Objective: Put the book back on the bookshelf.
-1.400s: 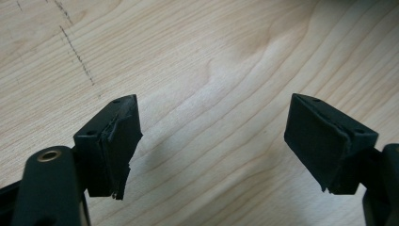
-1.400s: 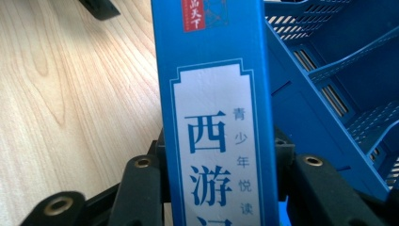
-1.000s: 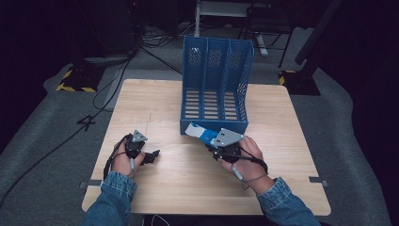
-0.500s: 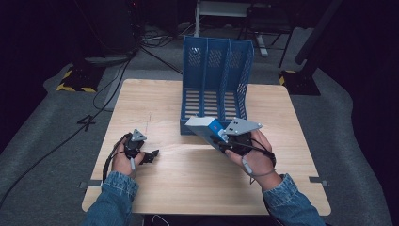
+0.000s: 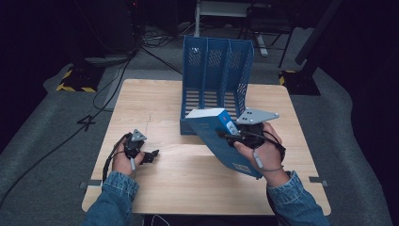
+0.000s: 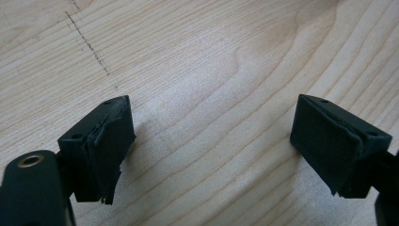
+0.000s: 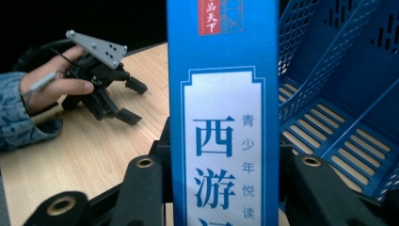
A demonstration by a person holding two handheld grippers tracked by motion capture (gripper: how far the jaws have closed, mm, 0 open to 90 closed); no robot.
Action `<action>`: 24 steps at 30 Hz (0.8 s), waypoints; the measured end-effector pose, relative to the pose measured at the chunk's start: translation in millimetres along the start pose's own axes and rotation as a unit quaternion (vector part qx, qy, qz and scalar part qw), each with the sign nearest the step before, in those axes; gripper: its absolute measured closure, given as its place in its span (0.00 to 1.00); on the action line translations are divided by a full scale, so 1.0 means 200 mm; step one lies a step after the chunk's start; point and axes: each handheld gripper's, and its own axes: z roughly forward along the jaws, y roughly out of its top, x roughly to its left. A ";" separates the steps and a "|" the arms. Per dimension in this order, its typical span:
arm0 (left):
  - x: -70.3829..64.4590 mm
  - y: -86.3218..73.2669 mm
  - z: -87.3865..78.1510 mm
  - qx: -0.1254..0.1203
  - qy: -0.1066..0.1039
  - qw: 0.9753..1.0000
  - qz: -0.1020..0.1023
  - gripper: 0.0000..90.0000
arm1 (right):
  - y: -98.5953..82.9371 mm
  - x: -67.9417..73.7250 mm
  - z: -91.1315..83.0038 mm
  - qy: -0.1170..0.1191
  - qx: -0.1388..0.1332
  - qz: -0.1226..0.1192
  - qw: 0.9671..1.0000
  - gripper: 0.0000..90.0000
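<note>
Book tilted before the file rack
Right tongs pinch the blue book, long axis toward the rack at 12 o'clock; left tongs spread, idle on the surface.

A pale wooden desk shows smooth, matt grain beneath matt black pads with frayed edges on the left gripper. The blue book has a glossy printed cover, beside a perforated blue plastic file rack; the sleeve is denim.
</note>
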 end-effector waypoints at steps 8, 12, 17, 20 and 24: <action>0.00 0.00 0.00 0.000 0.001 1.000 0.000 0.16 | 0.01 -0.05 -0.04 0.005 -0.018 0.027 0.999 0.69; 0.00 0.00 0.00 0.001 -0.001 1.000 0.002 0.16 | 0.03 -0.08 -0.07 -0.002 -0.023 0.039 0.999 0.69; 0.00 0.00 0.00 0.001 0.000 1.000 0.001 0.16 | 0.07 -0.13 -0.13 -0.013 -0.031 0.052 0.998 0.69; 0.00 0.00 0.00 0.000 0.000 1.000 0.000 0.16 | 0.09 -0.16 -0.17 -0.018 -0.039 0.058 0.997 0.69; 0.00 0.00 0.00 0.000 0.000 1.000 0.000 0.16 | 0.13 -0.20 -0.21 -0.029 -0.048 0.063 0.996 0.69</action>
